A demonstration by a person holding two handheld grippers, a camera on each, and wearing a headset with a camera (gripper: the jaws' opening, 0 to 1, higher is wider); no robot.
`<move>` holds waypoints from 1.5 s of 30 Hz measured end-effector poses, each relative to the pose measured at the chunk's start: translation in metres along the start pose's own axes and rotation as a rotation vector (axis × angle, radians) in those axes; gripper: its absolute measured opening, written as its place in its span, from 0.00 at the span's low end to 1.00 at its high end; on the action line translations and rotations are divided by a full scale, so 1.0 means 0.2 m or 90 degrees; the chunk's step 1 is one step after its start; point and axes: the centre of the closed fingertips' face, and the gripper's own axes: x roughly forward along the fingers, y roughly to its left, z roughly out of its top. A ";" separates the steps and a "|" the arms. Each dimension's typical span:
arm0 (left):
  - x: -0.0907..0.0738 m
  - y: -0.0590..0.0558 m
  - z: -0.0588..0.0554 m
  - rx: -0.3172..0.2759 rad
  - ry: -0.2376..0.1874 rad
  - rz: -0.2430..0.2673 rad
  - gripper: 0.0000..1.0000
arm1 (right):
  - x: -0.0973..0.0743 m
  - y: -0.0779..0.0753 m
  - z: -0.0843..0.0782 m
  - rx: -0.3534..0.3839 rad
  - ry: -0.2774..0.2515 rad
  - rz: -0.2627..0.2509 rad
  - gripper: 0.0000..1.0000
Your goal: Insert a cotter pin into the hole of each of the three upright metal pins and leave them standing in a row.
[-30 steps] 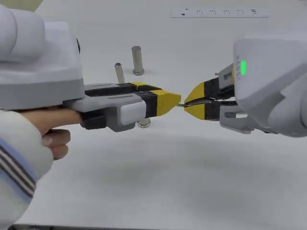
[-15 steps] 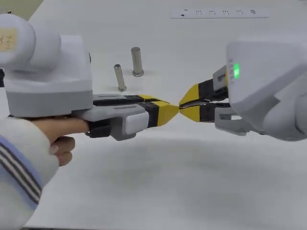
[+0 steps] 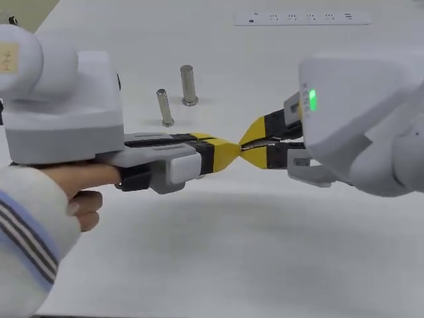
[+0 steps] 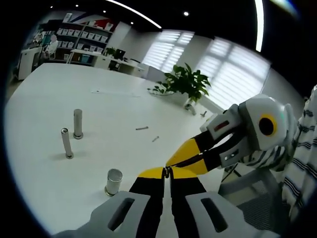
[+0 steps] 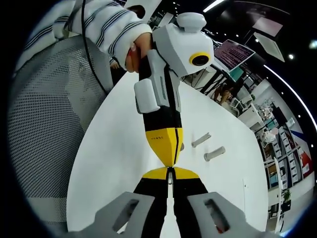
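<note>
– Cotter pin (image 5: pixel 170 177), the thin silver wire one: where is it?
– Right at the tips of your right gripper (image 3: pixel 248 144). Its black, yellow-tipped jaws are pressed onto it. In the right gripper view only a sliver of wire shows between them.
– And my left gripper (image 3: pixel 233 148)?
– Nose to nose with the right one, above the white table (image 3: pixel 218 252). Its jaws are drawn together and its tips touch the right gripper's tips. I cannot tell whether they also pinch the cotter pin, because it is too small to see there.
– What stands on the table?
– Three metal pins, all upright and apart from both grippers. The short wide steel cylinder (image 4: pixel 114 181) stands nearest, just left of your left gripper's jaws. The slim round-headed steel pin (image 4: pixel 66 143) stands further out on that same side. The taller thick steel pin (image 4: pixel 78 123) is just beyond the slim one.
– Anything else near the jaws?
– Two small thin metal pieces (image 4: pixel 142 128) lie loose on the table, well ahead of your left gripper's tips. They are too small for me to say what they are.
</note>
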 end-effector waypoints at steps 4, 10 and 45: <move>-0.01 0.01 0.00 0.001 -0.004 0.005 0.00 | 0.01 0.00 0.00 -0.003 -0.001 -0.002 0.00; -0.01 0.01 0.00 -0.009 -0.003 0.006 0.00 | 0.01 0.00 0.01 -0.008 -0.001 -0.004 0.00; -0.08 -0.06 0.01 0.303 0.024 -0.022 0.00 | -0.02 -0.02 -0.07 0.207 -0.067 0.072 0.18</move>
